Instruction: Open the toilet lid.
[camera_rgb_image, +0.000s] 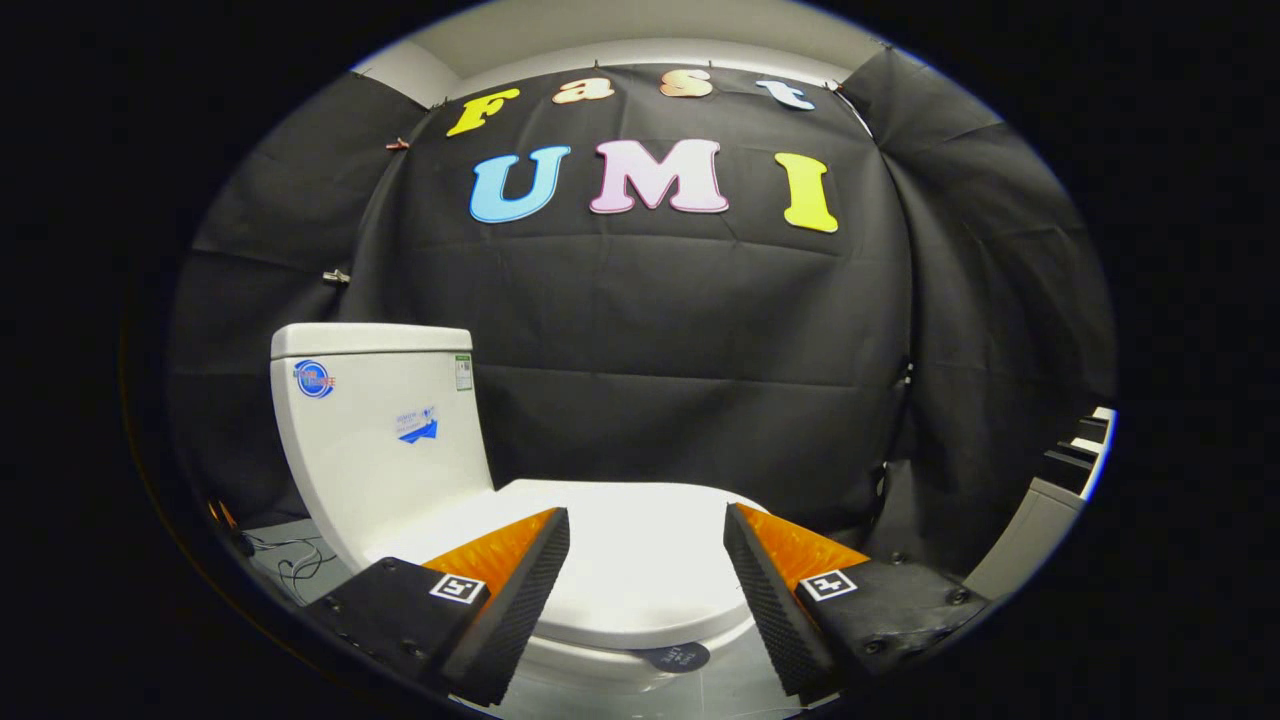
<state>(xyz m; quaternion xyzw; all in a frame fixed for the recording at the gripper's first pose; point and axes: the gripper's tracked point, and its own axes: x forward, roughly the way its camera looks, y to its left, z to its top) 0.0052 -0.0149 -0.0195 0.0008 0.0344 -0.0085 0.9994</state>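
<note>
The gripper (646, 520) hangs with its two fingers spread wide apart and nothing between them, poised above the closed toilet lid (640, 560); whether either finger brushes the lid cannot be told from this angle, though both appear to sit clear of it. A small square marker is fixed to the upper side of each finger. The lid lies flat and shut on the bowl (600, 665), its smooth white top filling the gap between the fingers and reaching just beyond their tips. Its long axis runs from the tank (380, 440), which stands upright beyond the left finger, down toward the front edge near the right finger, so the toilet sits at a slant to the gripper's line of sight rather than square to it. The tank carries a round sticker near its upper corner, another sticker on its face and a small label by its far edge. A dark round sticker (675, 657) sits on the bowl just below the lid's rim. Black cloth (700, 350) drapes the booth behind and to both sides of the toilet. Thin cables (295, 560) trail on the pale floor beside the base of the tank.
</note>
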